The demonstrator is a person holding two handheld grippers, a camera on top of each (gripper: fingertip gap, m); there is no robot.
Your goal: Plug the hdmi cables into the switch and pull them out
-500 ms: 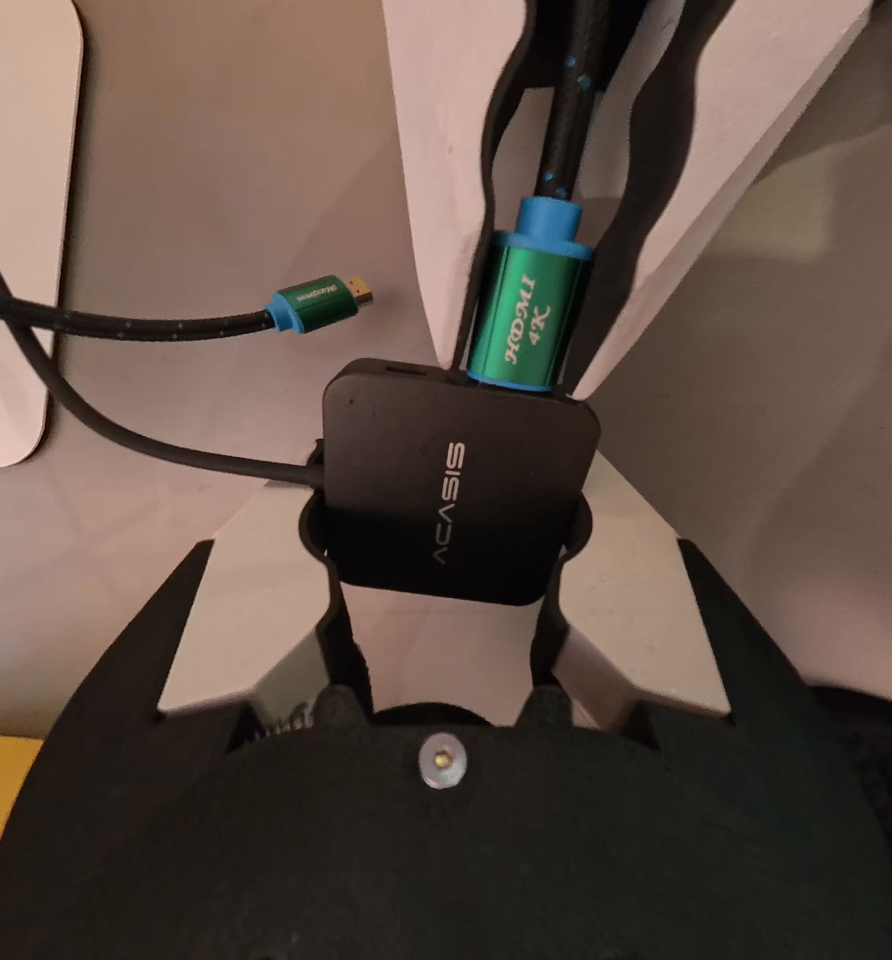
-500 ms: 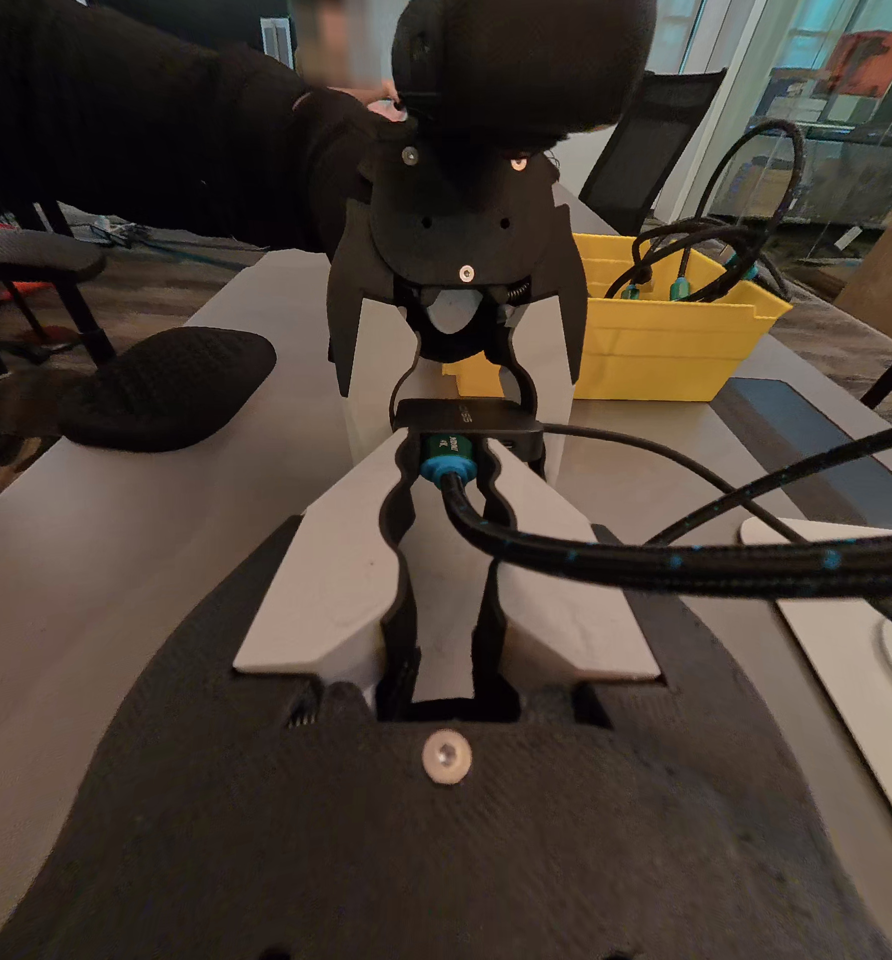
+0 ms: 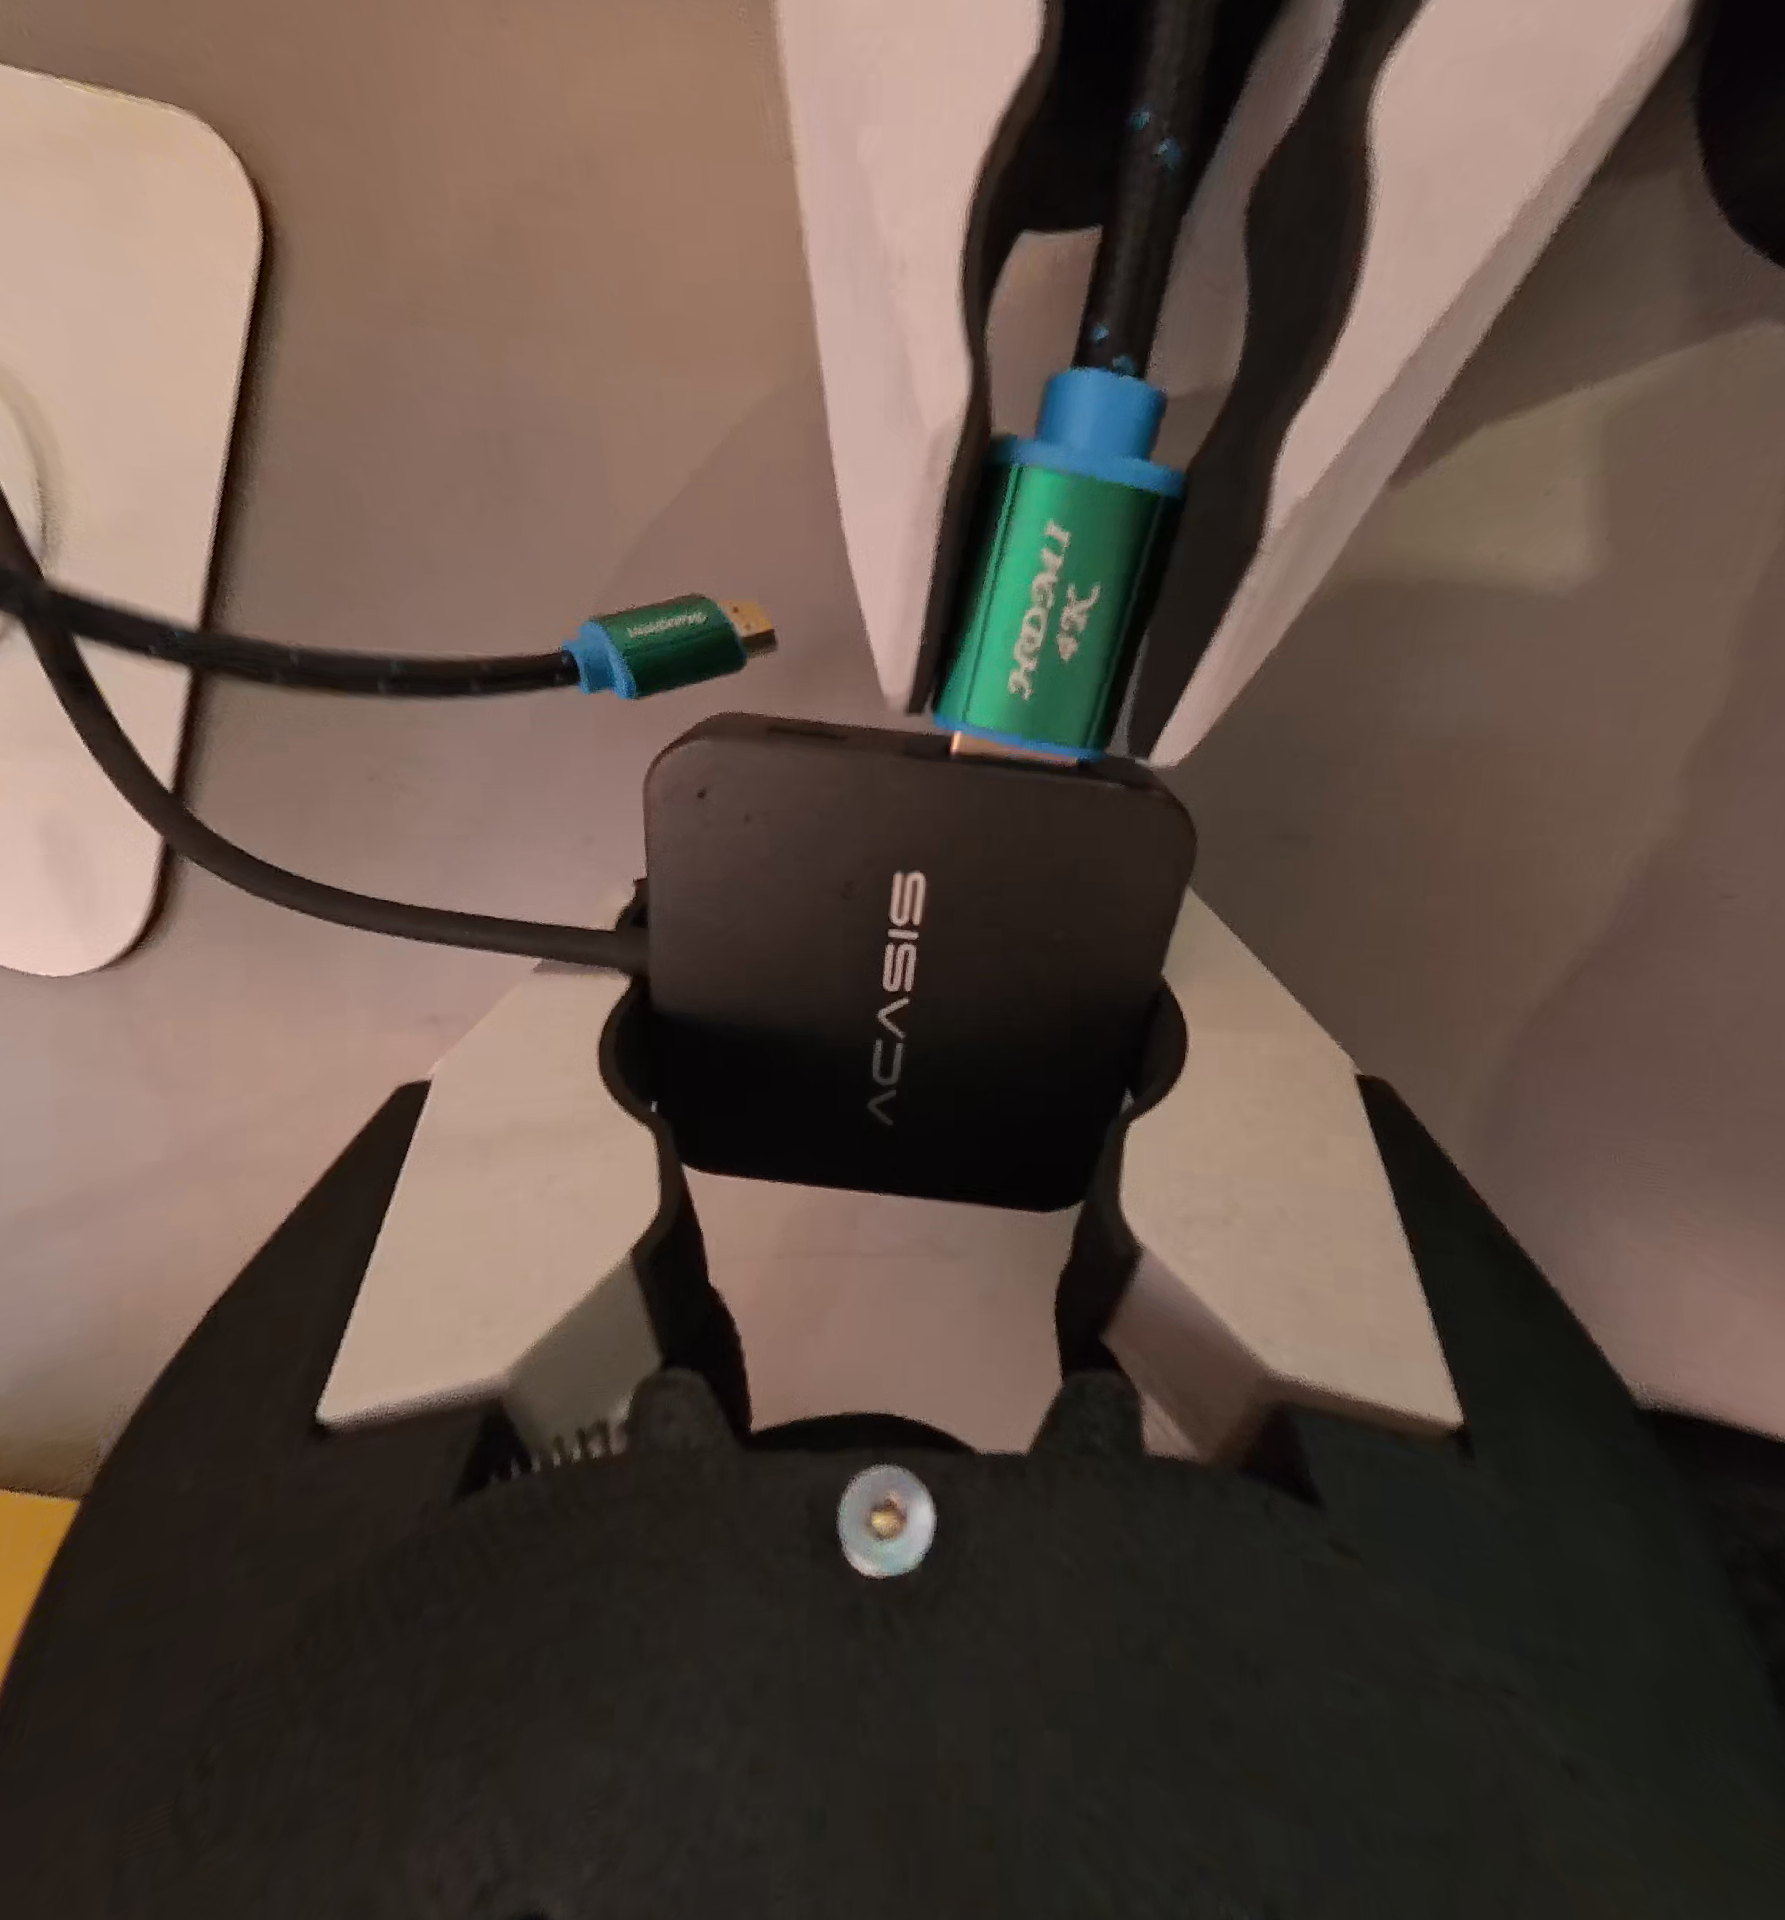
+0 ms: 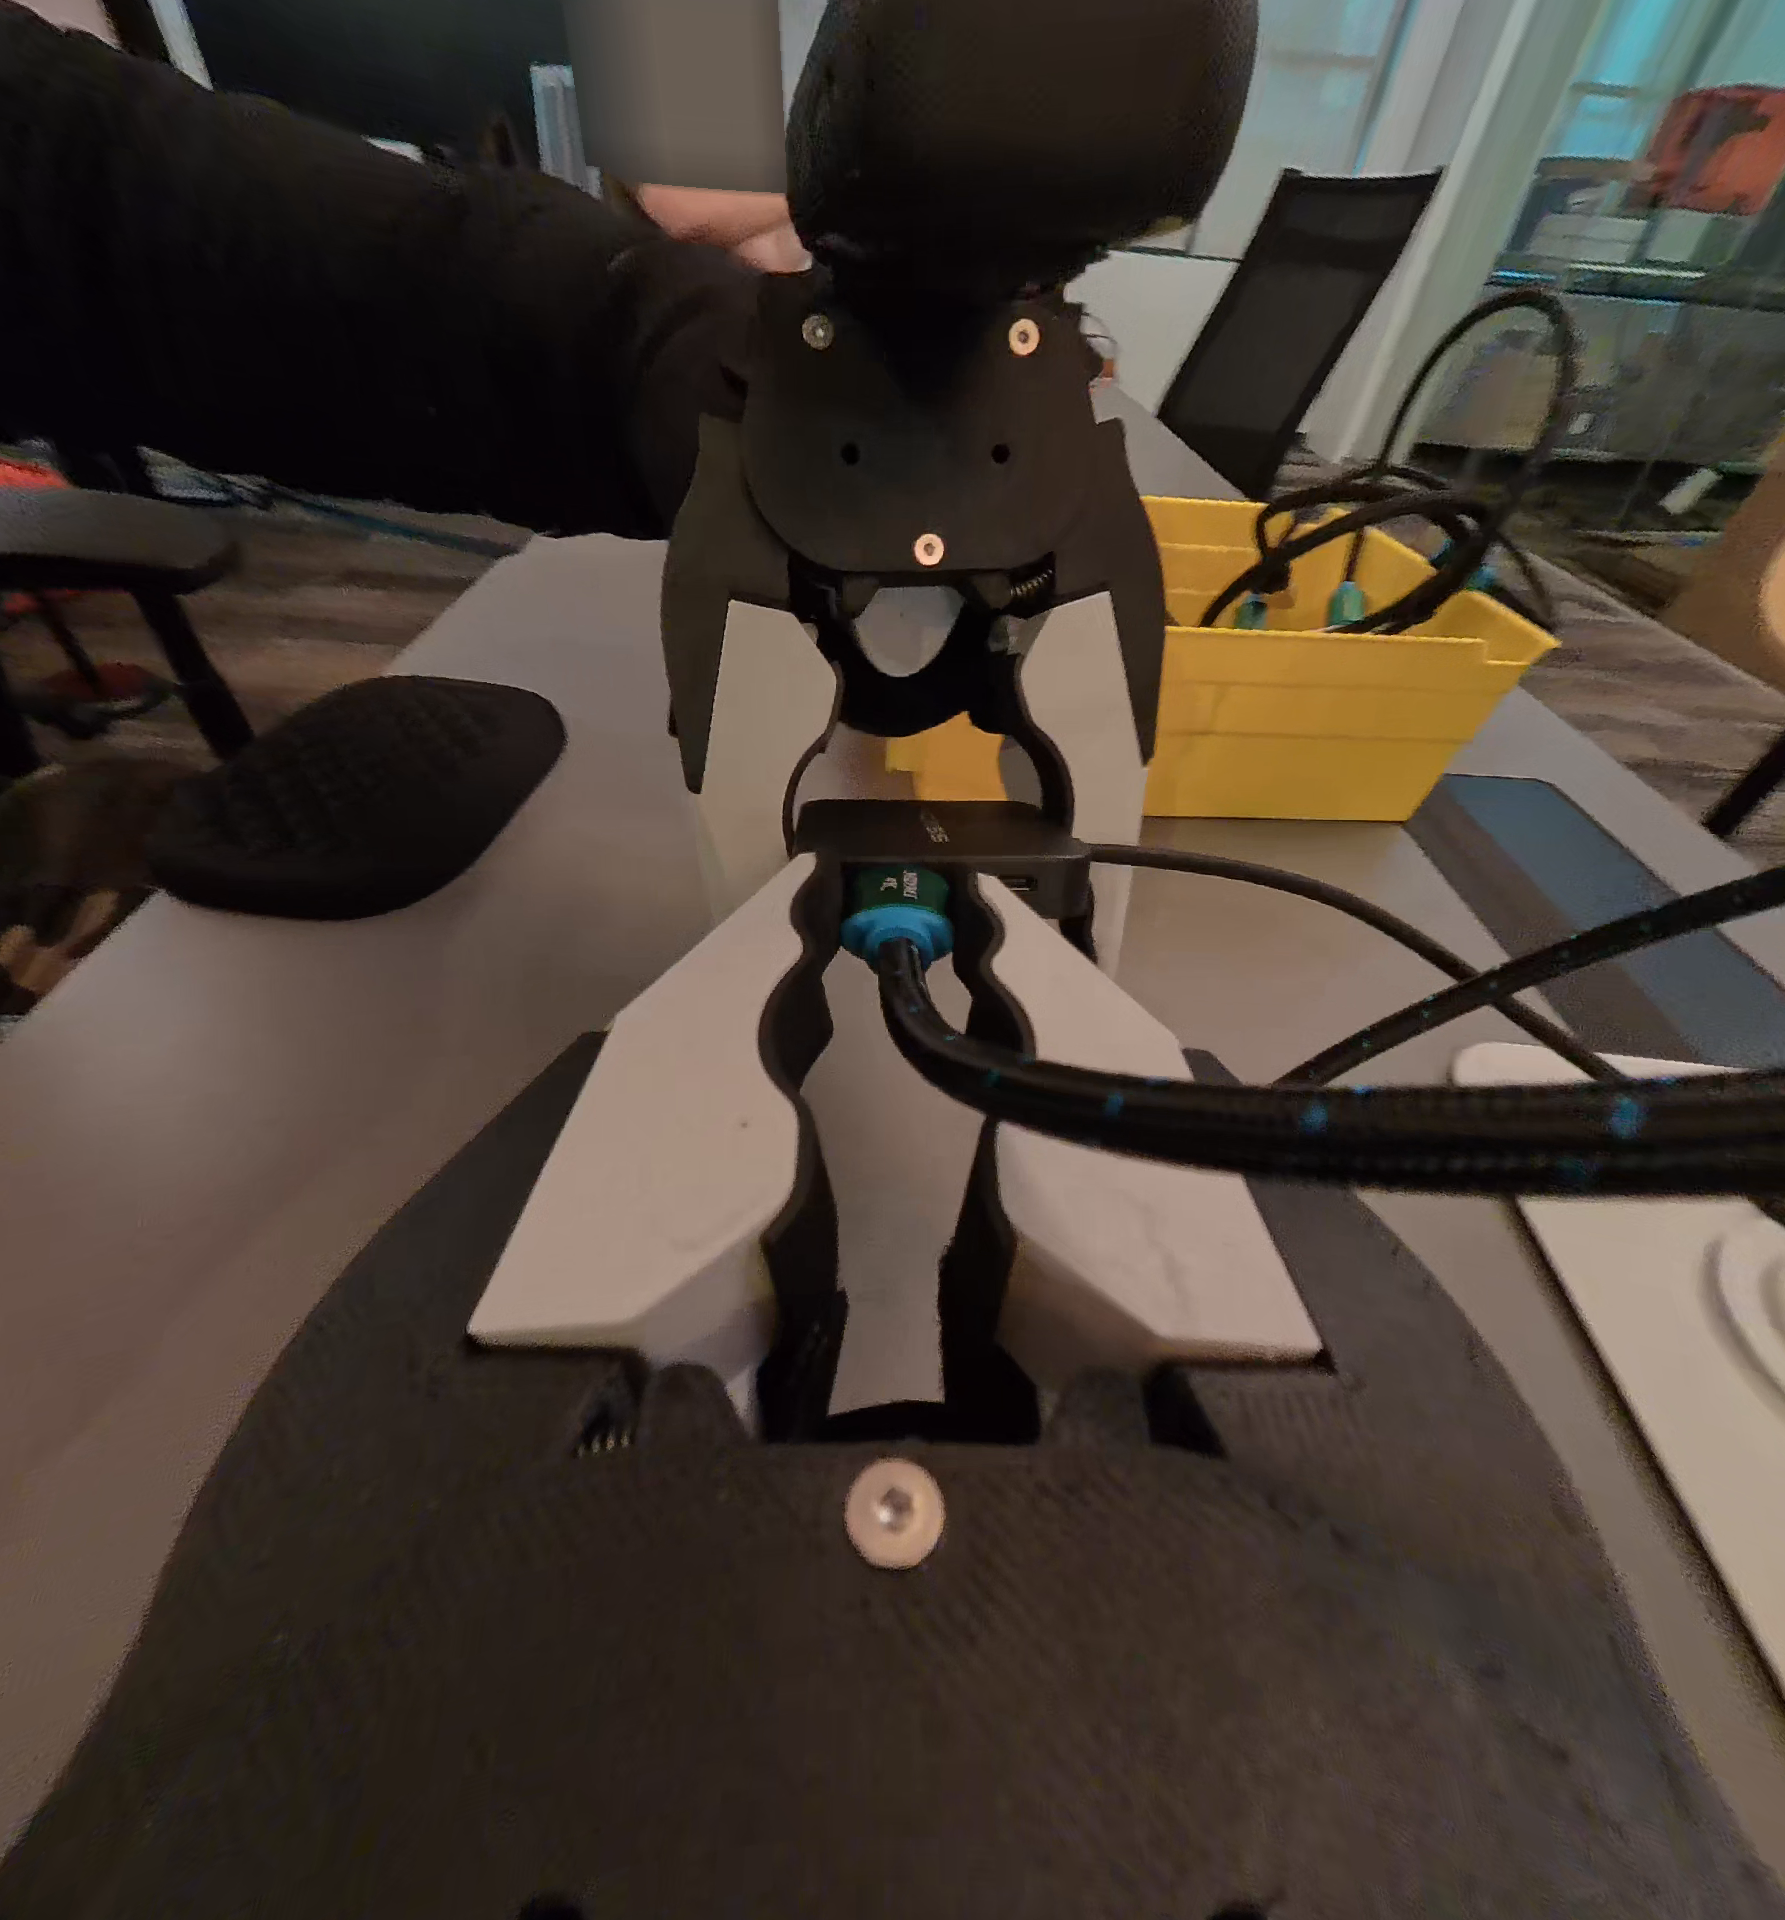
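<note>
We clamp the HDMI switch in our left gripper as a brace; our right gripper pinches the green HDMI plug, part-seated.

My right gripper draws the green HDMI plug back from the switch: where the shell sat flush against the port edge half a second ago, a strip of gold connector now shows between them. The plug also tilts slightly more.
</note>
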